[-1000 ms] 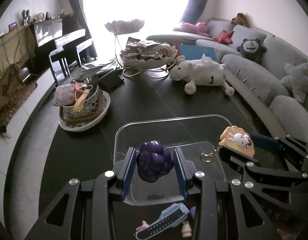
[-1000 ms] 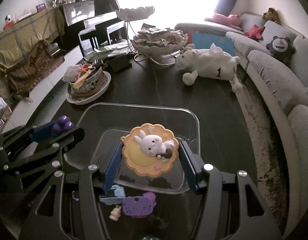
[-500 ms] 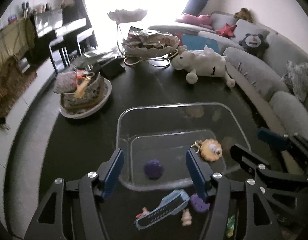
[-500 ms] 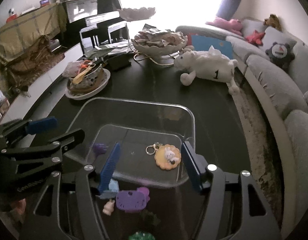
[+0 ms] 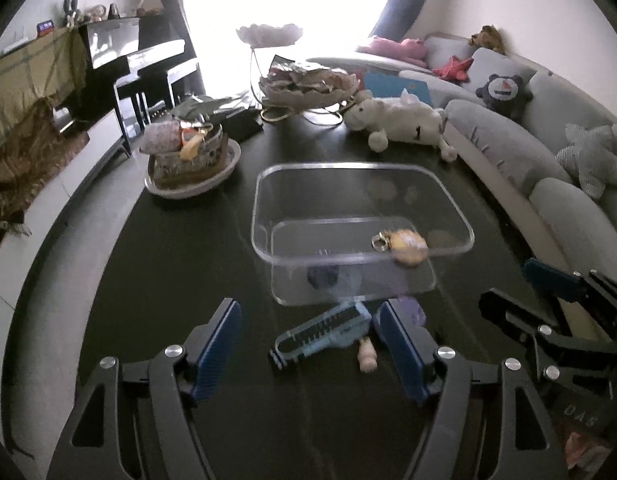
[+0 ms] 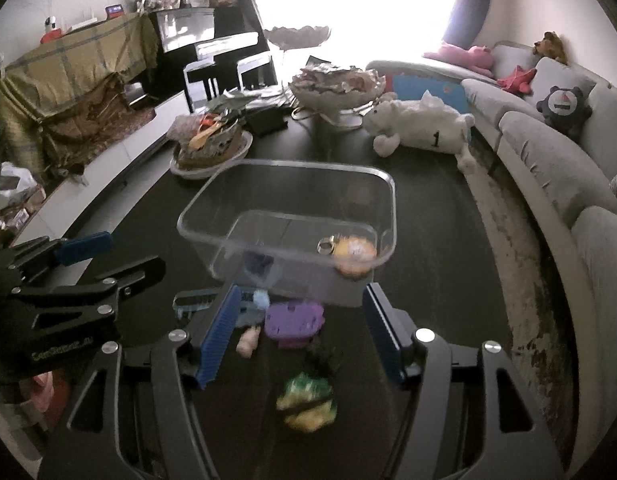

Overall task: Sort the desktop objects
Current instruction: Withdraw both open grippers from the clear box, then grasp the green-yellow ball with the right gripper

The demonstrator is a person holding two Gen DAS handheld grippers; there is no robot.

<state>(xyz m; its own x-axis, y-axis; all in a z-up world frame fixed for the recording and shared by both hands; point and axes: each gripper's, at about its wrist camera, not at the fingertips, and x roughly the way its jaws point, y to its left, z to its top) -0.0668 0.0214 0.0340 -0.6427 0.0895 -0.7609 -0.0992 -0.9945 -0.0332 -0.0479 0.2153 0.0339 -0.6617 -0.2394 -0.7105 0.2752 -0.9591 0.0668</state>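
Note:
A clear plastic bin (image 5: 464,228) (image 6: 390,200) stands on the dark table. In it lie an orange rabbit keychain (image 5: 406,243) (image 6: 354,252) and a purple grape toy (image 5: 323,276) (image 6: 257,263). My left gripper (image 5: 310,344) is open and empty, just in front of the bin, over a light blue comb (image 5: 322,330). My right gripper (image 6: 302,330) is open and empty, over a purple cat-shaped toy (image 6: 294,318). A small peg doll (image 5: 366,356) (image 6: 248,342) and a green-yellow toy (image 6: 308,396) lie nearby.
A dish of odds and ends (image 5: 188,152) stands at the left. A white plush sheep (image 5: 404,122) and a tiered bowl (image 5: 308,88) are at the back. A grey sofa (image 5: 508,140) curves along the table's right side.
Both grippers opened and dropped the grape toy and the rabbit keychain into the bin. Both then pulled back toward the near side of the table.

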